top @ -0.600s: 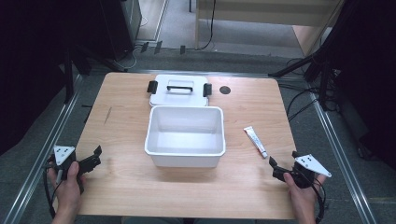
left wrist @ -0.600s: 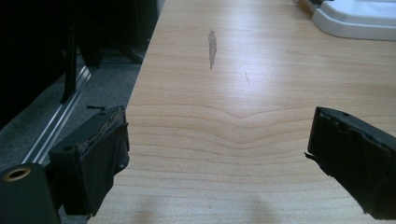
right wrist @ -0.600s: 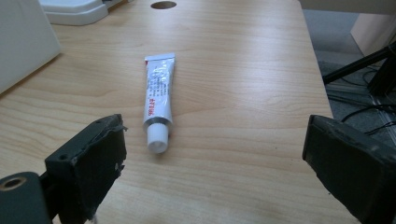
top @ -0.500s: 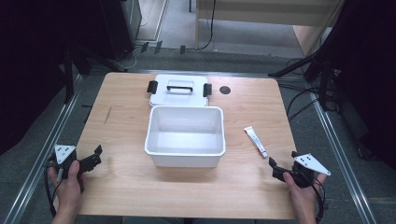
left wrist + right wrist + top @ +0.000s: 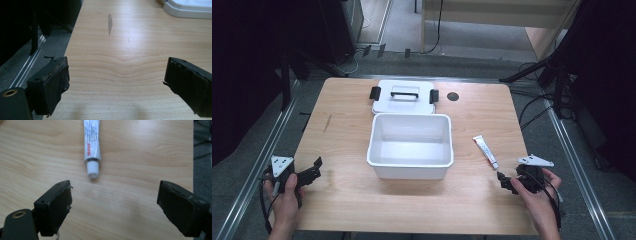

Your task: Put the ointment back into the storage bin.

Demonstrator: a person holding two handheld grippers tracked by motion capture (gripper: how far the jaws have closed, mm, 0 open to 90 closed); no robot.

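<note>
A white tube (image 5: 91, 143) lies on the table just right of the empty white box (image 5: 410, 145). The right gripper (image 5: 115, 207) points at its cap, jaws wide apart, holding nothing. The left gripper (image 5: 116, 85) also gapes, empty. Probably the reach comes next: move forward and close on the tube.

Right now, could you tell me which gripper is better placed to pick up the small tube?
The right gripper. It sits open just short of the tube, whose cap points at it. The left gripper is across the table, beyond the white bin.
</note>
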